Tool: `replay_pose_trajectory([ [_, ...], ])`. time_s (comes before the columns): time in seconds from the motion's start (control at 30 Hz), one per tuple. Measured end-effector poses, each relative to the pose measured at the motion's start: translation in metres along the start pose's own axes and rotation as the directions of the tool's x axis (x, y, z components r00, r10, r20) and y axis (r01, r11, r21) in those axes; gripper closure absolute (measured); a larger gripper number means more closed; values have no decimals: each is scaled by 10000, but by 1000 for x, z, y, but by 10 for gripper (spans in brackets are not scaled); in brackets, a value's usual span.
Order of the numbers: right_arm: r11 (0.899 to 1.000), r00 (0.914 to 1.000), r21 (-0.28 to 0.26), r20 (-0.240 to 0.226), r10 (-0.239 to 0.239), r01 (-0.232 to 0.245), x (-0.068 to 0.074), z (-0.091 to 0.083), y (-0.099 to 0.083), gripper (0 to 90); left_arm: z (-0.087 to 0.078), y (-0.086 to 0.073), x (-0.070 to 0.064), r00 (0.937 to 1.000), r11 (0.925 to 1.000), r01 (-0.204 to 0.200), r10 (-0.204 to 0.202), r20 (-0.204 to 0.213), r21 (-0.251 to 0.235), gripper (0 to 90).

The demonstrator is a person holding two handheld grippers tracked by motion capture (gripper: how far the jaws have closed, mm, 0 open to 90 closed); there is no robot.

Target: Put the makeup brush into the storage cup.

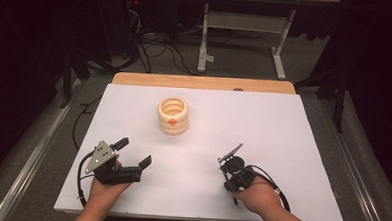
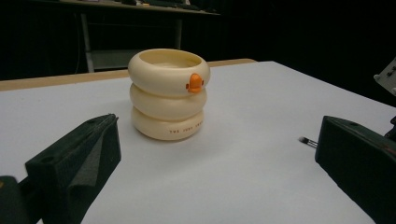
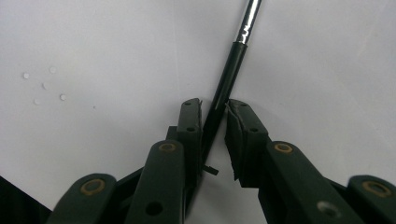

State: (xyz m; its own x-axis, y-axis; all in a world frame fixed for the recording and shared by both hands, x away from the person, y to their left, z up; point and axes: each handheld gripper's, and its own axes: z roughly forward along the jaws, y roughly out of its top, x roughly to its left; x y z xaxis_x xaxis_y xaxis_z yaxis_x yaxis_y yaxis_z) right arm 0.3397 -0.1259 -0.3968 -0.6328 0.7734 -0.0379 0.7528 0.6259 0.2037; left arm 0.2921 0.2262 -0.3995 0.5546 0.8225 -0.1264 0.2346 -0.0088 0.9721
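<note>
Brush, slim, black-handled with silver ferrule: my right gripper is pinching it low over the white table. Left gripper is sitting spread, facing the cream ringed cup mid-table.

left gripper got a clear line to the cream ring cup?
Probably yes. The left gripper has its jaws wide open toward the cream cup, with bare white table between them. The right gripper sits off to the side.

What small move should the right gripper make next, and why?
Probably lift the thin black stick and carry it toward the cream ringed cup. The right gripper is closed around it low over the white table, and the cup stands open.
</note>
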Motion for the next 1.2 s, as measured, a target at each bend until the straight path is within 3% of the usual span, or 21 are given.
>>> replay_pose_trajectory([
  [0.4,9994,9995,166,-56,-296,297,-1,0,2,851,-1,0,1,10000,10000,19,-19,-57,-81,7],
  [1.2,9970,9972,288,181,-729,724,3,0,4,861,-2,0,1,9999,9999,-1,0,-118,-102,7],
])
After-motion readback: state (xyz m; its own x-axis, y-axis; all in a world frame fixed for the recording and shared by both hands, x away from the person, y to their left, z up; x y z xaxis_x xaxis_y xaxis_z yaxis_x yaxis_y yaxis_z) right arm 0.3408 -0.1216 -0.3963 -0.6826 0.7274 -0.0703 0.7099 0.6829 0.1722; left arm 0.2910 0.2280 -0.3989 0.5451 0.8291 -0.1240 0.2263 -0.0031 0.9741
